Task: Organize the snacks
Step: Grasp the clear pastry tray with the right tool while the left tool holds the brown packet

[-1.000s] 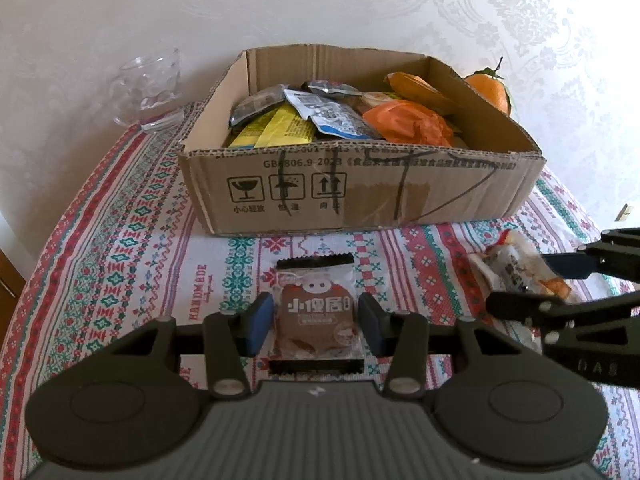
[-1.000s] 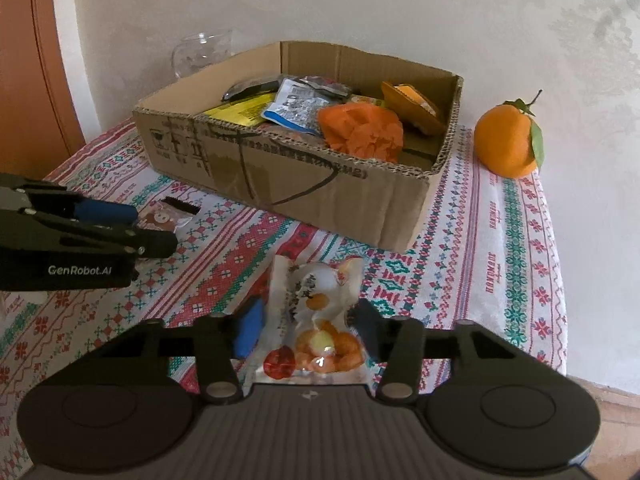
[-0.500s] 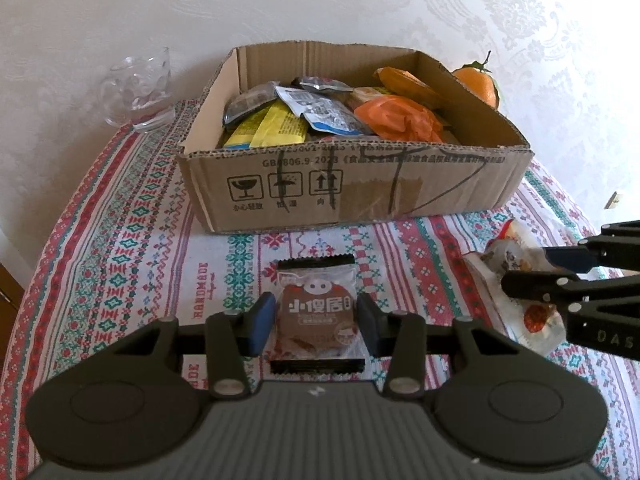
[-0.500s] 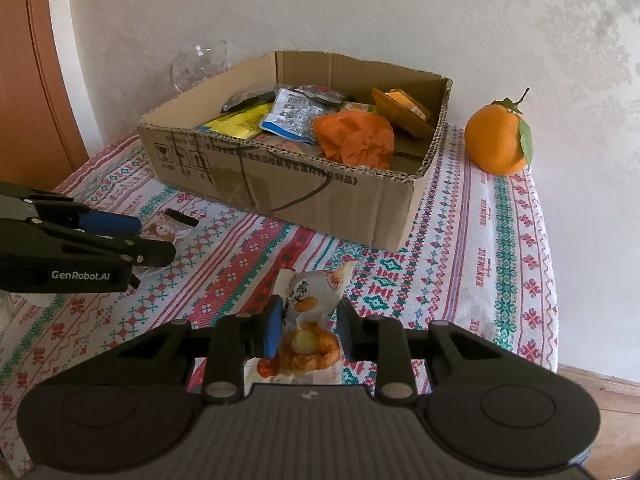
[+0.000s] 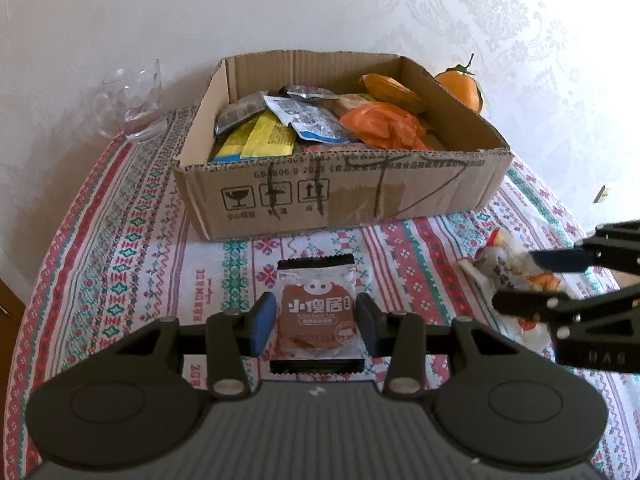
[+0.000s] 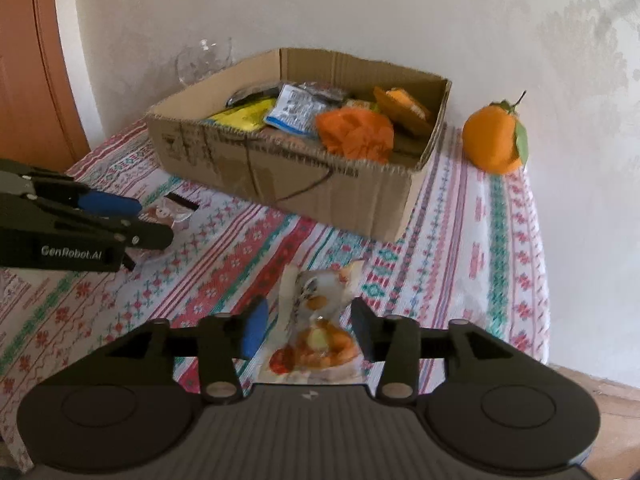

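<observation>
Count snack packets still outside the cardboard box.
2. Brown pig-print packet between the left gripper pads; clear packet of orange snacks between the right gripper opening jaws. None hidden, seemingly.

Left gripper (image 5: 316, 322) angled downward, jaws clamped (pads pressing inward); right gripper (image 6: 310, 330) angled downward, jaws opening.
</observation>
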Available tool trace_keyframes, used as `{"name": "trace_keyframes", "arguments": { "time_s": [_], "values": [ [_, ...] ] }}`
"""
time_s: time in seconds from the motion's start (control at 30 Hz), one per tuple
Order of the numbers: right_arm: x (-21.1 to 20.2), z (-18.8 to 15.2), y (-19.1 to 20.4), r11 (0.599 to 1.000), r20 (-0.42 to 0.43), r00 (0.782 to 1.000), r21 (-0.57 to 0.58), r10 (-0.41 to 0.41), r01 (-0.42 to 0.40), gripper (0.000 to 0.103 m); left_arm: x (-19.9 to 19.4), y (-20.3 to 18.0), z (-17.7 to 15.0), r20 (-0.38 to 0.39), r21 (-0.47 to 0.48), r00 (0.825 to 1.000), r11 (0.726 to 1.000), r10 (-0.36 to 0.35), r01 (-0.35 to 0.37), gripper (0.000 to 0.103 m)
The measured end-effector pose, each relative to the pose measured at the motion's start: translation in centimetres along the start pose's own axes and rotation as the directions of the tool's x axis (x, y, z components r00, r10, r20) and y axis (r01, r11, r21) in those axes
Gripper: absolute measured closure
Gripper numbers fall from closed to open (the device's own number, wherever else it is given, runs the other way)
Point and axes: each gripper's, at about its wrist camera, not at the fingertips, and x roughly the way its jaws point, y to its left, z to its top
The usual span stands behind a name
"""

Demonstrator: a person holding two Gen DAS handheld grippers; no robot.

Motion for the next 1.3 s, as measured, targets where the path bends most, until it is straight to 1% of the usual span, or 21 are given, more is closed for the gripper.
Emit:
{"name": "trace_keyframes", "arguments": {
  "time_s": [0.13, 0.17, 0.2, 0.27, 0.33, 0.37, 0.4, 0.43, 0.5, 0.57, 0.63, 0.73, 0.77, 0.8, 0.83, 0.87, 0.9, 1.0, 1.23, 1.27, 1.3],
  "values": [
    [0.2, -0.9, -0.4, 1.000, -0.019, 1.000, 0.027, 0.011, -0.011, 0.049, -0.1, -0.1, -0.1, -0.007, 0.007, 1.000, 1.000, -0.010, 0.010, 0.060],
    [0.2, -1.0, -0.5, 0.999, -0.020, 1.000, 0.034, 0.020, -0.019, 0.043, -0.1, -0.1, 0.0, -0.007, 0.009, 1.000, 1.000, -0.009, 0.009, 0.060],
    [0.1, -1.2, -0.5, 0.999, -0.020, 1.000, 0.031, 0.010, -0.010, 0.037, -0.1, -0.1, 0.0, -0.006, 0.009, 1.000, 1.000, -0.012, 0.012, 0.060],
    [0.0, -1.3, -0.5, 1.000, -0.019, 1.000, 0.028, 0.002, -0.002, 0.037, -0.2, -0.1, 0.0, -0.004, 0.007, 1.000, 1.000, -0.018, 0.018, 0.060],
    [-0.2, -1.5, -0.5, 0.999, -0.014, 1.000, 0.033, 0.018, -0.017, 0.038, -0.1, -0.1, 0.1, -0.004, 0.008, 1.000, 1.000, -0.017, 0.017, 0.060],
    [-0.2, -1.6, -0.5, 0.999, -0.018, 1.000, 0.031, 0.018, -0.018, 0.041, 0.0, -0.1, 0.1, -0.006, 0.006, 1.000, 1.000, -0.019, 0.019, 0.060],
    [-0.2, -1.7, -0.3, 1.000, -0.012, 1.000, 0.023, 0.012, -0.012, 0.049, 0.0, 0.0, 0.1, -0.008, 0.004, 1.000, 1.000, -0.022, 0.022, 0.060],
    [-0.3, -1.7, -0.2, 1.000, -0.008, 1.000, 0.016, 0.012, -0.012, 0.050, 0.1, 0.0, 0.1, -0.009, 0.003, 1.000, 1.000, -0.026, 0.026, 0.060],
    [-0.5, -1.7, 0.0, 1.000, 0.003, 1.000, 0.008, 0.009, -0.009, 0.064, 0.1, 0.0, 0.1, -0.009, 0.005, 1.000, 1.000, -0.025, 0.025, 0.060],
    [-0.6, -1.5, -0.1, 1.000, 0.006, 1.000, 0.007, 0.006, -0.006, 0.069, 0.0, 0.0, 0.1, -0.010, 0.004, 1.000, 1.000, -0.026, 0.026, 0.060],
    [-0.8, -1.4, -0.3, 1.000, 0.006, 1.000, 0.011, 0.016, -0.016, 0.069, 0.0, 0.0, 0.1, -0.011, 0.007, 1.000, 1.000, -0.026, 0.027, 0.060],
    [-0.9, -1.4, 0.0, 1.000, 0.010, 1.000, -0.002, 0.004, -0.004, 0.069, -0.1, 0.0, 0.1, -0.011, 0.008, 1.000, 1.000, -0.027, 0.027, 0.060],
    [-1.0, -1.4, 0.0, 1.000, 0.010, 1.000, -0.007, -0.002, 0.002, 0.065, -0.1, 0.0, 0.0, -0.011, 0.007, 1.000, 1.000, -0.027, 0.027, 0.060],
    [-0.9, -1.4, 0.1, 1.000, 0.006, 1.000, -0.007, -0.012, 0.012, 0.055, -0.1, -0.1, 0.1, -0.012, 0.006, 1.000, 1.000, -0.027, 0.027, 0.060],
    [-0.8, -1.2, 0.0, 1.000, -0.001, 1.000, 0.001, -0.030, 0.030, 0.047, -0.1, -0.1, 0.1, -0.012, 0.007, 1.000, 1.000, -0.028, 0.028, 0.060],
    [-0.8, -1.0, -0.1, 0.999, -0.004, 0.999, 0.008, -0.048, 0.048, 0.033, -0.2, -0.1, 0.1, -0.010, 0.007, 1.000, 1.000, -0.029, 0.029, 0.060],
    [-0.9, -0.9, -0.1, 0.998, 0.005, 0.998, 0.012, -0.061, 0.061, 0.026, -0.2, -0.1, 0.1, -0.007, 0.006, 1.000, 1.000, -0.028, 0.028, 0.060],
    [-0.9, -0.3, 0.0, 0.998, 0.017, 0.998, 0.031, -0.058, 0.057, 0.024, -0.3, 0.0, 0.1, -0.005, 0.001, 1.000, 1.000, -0.029, 0.029, 0.060],
    [2.1, 0.6, 0.9, 0.987, -0.025, 0.993, 0.110, -0.115, 0.117, 0.025, -0.3, 0.1, 0.1, -0.004, -0.005, 1.000, 1.000, -0.029, 0.029, 0.060],
    [2.4, 0.7, 1.0, 0.985, -0.031, 0.992, 0.115, -0.126, 0.128, 0.029, -0.3, 0.1, 0.1, -0.005, -0.005, 1.000, 1.000, -0.030, 0.030, 0.060],
    [2.6, 0.7, 1.1, 0.984, -0.031, 0.991, 0.119, -0.132, 0.135, 0.035, -0.2, 0.1, 0.1, -0.006, -0.005, 1.000, 1.000, -0.030, 0.030, 0.060]
  ]
}}
